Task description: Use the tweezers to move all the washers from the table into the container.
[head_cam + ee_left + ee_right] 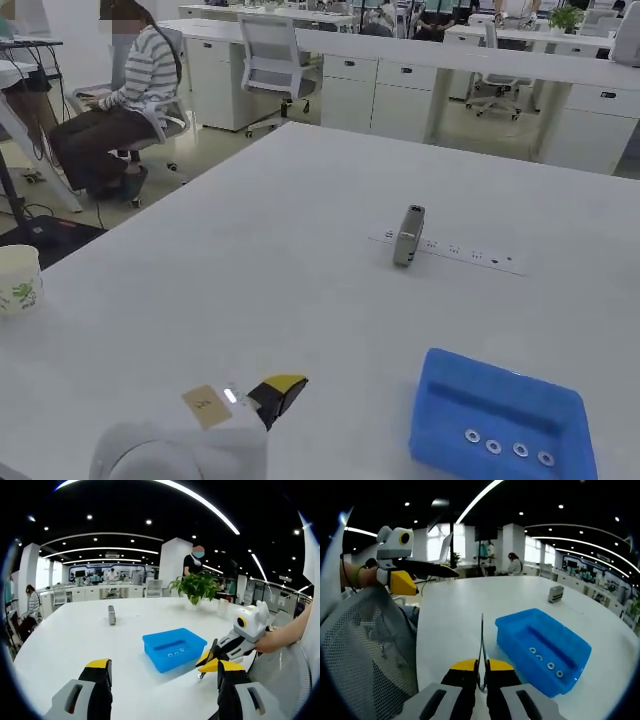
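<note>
Blue container (440,400) at the head view's lower right holds four washers (494,446), so we judge the job nearly done; our right gripper (481,666) pinches the tweezers (482,645) tips-forward for picking, our left gripper (162,665) gapes empty.

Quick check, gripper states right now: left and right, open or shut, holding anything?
Left gripper: open, holding nothing.
Right gripper: shut on the tweezers.
</note>
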Demonstrator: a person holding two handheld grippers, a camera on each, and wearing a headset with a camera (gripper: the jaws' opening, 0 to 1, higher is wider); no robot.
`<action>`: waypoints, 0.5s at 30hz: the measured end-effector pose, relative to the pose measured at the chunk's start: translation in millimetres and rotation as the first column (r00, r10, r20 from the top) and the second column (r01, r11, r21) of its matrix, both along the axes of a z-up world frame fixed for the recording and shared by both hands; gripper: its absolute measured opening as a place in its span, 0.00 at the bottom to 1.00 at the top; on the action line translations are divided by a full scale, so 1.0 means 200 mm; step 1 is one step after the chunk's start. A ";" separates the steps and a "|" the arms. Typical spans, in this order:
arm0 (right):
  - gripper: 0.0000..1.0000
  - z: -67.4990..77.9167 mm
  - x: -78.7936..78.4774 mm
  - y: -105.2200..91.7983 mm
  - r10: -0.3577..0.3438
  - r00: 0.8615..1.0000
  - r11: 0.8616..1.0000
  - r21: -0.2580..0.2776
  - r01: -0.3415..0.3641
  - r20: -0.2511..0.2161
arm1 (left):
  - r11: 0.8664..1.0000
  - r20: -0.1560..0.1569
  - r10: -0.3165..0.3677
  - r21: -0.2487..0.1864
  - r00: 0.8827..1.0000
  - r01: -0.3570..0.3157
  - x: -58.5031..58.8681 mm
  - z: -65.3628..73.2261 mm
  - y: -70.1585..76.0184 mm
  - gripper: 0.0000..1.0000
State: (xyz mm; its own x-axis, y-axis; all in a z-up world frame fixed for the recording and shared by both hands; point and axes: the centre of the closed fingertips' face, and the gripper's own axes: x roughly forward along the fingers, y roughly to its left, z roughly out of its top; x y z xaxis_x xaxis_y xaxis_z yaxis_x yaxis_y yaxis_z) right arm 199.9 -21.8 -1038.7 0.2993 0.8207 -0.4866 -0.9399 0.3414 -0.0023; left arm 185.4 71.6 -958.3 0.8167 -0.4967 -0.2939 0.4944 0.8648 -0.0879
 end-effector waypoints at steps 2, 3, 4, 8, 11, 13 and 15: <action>0.03 0.00 0.01 -0.01 -0.020 1.000 1.000 0.008 0.020 -0.019 | 1.000 -0.001 -0.001 -0.003 1.000 0.001 0.00 0.00 0.00 0.89; 0.03 0.00 0.01 -0.02 -0.028 0.999 1.000 0.009 0.028 -0.026 | 1.000 -0.001 -0.001 -0.003 1.000 0.001 0.00 0.00 0.00 0.89; 0.03 0.00 0.01 -0.02 -0.029 0.999 1.000 0.008 0.029 -0.028 | 1.000 -0.003 -0.002 -0.002 1.000 0.002 0.00 0.00 0.00 0.89; 0.03 0.00 0.00 0.00 -0.019 0.999 1.000 0.002 0.019 -0.026 | 1.000 -0.003 -0.003 -0.003 1.000 0.003 0.00 0.00 0.00 0.89; 0.03 0.00 0.01 0.00 -0.038 0.997 0.999 0.028 0.041 -0.073 | 1.000 -0.006 -0.001 -0.006 1.000 0.001 0.00 0.00 0.00 0.89; 0.03 0.02 0.02 0.01 -0.044 0.995 0.997 0.060 0.050 -0.090 | 1.000 -0.007 0.000 -0.008 1.000 0.000 0.00 0.00 0.00 0.89; 0.03 0.05 0.03 0.01 -0.048 0.995 0.996 0.076 0.056 -0.092 | 1.000 -0.008 0.001 -0.011 1.000 -0.001 0.00 0.00 0.00 0.89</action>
